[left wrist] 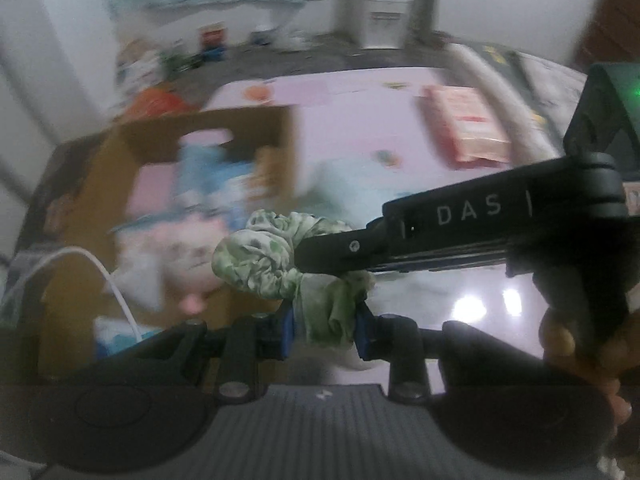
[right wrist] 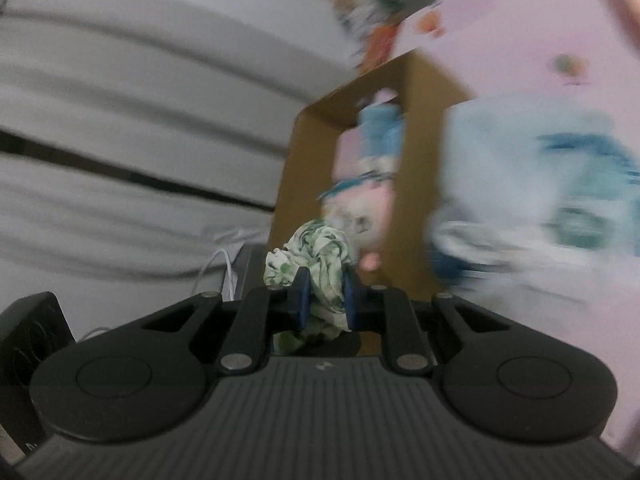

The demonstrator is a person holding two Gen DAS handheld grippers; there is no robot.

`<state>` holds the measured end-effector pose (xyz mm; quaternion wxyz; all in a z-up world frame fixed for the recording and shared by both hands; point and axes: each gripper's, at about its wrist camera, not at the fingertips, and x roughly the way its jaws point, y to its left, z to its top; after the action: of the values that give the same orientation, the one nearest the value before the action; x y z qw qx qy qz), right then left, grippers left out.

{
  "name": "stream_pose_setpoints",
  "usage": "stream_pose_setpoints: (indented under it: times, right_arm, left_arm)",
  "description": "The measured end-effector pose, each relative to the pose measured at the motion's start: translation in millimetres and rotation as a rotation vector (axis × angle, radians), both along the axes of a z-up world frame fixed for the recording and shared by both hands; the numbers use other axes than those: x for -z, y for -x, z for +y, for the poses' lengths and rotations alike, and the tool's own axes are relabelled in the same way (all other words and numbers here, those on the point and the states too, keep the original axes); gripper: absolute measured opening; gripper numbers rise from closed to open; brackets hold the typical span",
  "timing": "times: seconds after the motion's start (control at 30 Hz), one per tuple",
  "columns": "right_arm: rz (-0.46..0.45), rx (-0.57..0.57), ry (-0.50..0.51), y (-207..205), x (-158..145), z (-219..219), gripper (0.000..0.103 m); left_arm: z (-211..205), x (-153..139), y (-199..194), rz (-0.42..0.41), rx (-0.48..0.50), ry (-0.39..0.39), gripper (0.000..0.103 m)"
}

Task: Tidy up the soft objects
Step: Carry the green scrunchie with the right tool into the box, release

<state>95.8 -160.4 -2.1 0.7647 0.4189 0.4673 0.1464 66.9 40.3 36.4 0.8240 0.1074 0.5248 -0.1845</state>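
Observation:
A green-and-white patterned scrunchie (left wrist: 272,256) is held by both grippers. My left gripper (left wrist: 325,330) is shut on its lower end. My right gripper (right wrist: 325,300) is shut on the scrunchie (right wrist: 320,256) too; in the left wrist view it reaches in from the right (left wrist: 308,256). An open cardboard box (left wrist: 100,208) lies left of the scrunchie, holding soft toys: a pink plush (left wrist: 180,248) and a blue one (left wrist: 212,172). The box (right wrist: 416,184) and plush (right wrist: 368,216) also show in the right wrist view, blurred.
A pink patterned sheet (left wrist: 348,120) covers the surface. A pale blue-and-white soft item (right wrist: 540,184) lies on it right of the box. A pink packet (left wrist: 468,128) lies far right. A white cable (left wrist: 116,280) crosses the box's near side.

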Motion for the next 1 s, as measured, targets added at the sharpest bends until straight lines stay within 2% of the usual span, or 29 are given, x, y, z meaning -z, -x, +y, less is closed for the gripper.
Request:
stream_pose_setpoints:
  times: [0.27, 0.47, 0.57, 0.67, 0.77, 0.87, 1.0]
  right_arm:
    - [0.063, -0.161, 0.07, -75, 47, 90, 0.016]
    - [0.143, -0.28, 0.215, -99, 80, 132, 0.018]
    - [0.144, -0.329, 0.292, -103, 90, 145, 0.017]
    - [0.131, -0.376, 0.366, -104, 93, 158, 0.02]
    - [0.125, -0.393, 0.402, -106, 94, 163, 0.023]
    - [0.108, -0.386, 0.389, -103, 91, 161, 0.027]
    - [0.079, -0.348, 0.333, -99, 86, 150, 0.029]
  left_arm:
    - [73, 49, -36, 0.09, -0.138, -0.009, 0.03]
    - [100, 89, -46, 0.185, -0.175, 0.012, 0.03]
    - [101, 111, -47, 0.196, -0.165, -0.028, 0.032]
    - [102, 128, -51, 0.21, -0.154, -0.065, 0.036]
    - [104, 132, -52, 0.212, -0.155, -0.064, 0.04]
    - [104, 128, -51, 0.189, -0.164, -0.067, 0.054]
    - [105, 115, -50, 0.148, -0.196, -0.055, 0.067]
